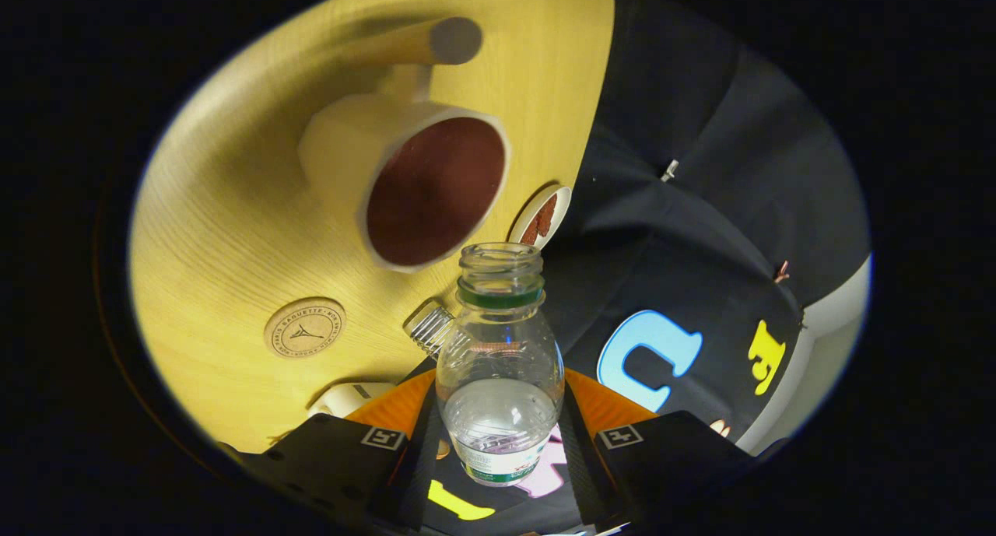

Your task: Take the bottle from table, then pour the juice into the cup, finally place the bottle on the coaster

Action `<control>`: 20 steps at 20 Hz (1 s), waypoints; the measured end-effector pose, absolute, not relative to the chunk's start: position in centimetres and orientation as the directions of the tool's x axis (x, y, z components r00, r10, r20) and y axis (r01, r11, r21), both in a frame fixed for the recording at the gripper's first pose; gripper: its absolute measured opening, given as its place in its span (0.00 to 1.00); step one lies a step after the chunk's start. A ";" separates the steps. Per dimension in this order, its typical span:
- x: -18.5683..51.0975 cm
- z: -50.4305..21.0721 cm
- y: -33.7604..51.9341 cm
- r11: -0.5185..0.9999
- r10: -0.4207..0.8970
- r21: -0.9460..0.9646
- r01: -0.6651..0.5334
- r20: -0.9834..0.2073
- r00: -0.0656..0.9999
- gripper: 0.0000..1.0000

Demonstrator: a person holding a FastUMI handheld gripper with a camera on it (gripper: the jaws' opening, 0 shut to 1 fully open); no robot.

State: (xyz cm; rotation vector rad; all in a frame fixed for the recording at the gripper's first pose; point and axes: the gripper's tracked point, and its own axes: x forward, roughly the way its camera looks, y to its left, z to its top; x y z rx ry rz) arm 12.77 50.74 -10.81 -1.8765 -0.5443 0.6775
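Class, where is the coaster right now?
In the gripper view, the coaster lies flat on the table, near the cup, apart from the bottle between the hand-held gripper fingers.

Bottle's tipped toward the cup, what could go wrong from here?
1. The bottle, clamped in the hand-held gripper, has its open mouth just short of the cup rim, so liquid could land on the table.
2. The loose cap lies near the table edge and could be knocked off.

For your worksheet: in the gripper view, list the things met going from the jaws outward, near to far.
Gripper with jaws shut on the bottle → bottle's open mouth → cup → wooden table.
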 end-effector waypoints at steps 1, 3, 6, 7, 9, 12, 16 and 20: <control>12.7 -10.6 50.7 -0.358 0.634 -0.933 0.046 -0.207 0.746 0.74; 12.6 -10.2 50.1 -0.320 0.612 -0.948 -0.006 -0.211 0.762 0.75; 12.9 -9.1 48.5 -0.223 0.565 -0.969 -0.105 -0.216 0.796 0.74; 13.1 -8.6 47.9 -0.178 0.549 -0.974 -0.142 -0.218 0.807 0.74; 13.0 -7.6 46.8 -0.071 0.523 -0.971 -0.230 -0.233 0.820 0.75; 13.5 -5.9 46.0 0.088 0.496 -0.939 -0.332 -0.247 0.832 0.75; 13.6 -4.6 44.1 0.294 0.479 -0.839 -0.457 -0.285 0.830 0.75; 13.4 -3.8 42.1 0.450 0.492 -0.708 -0.544 -0.312 0.813 0.75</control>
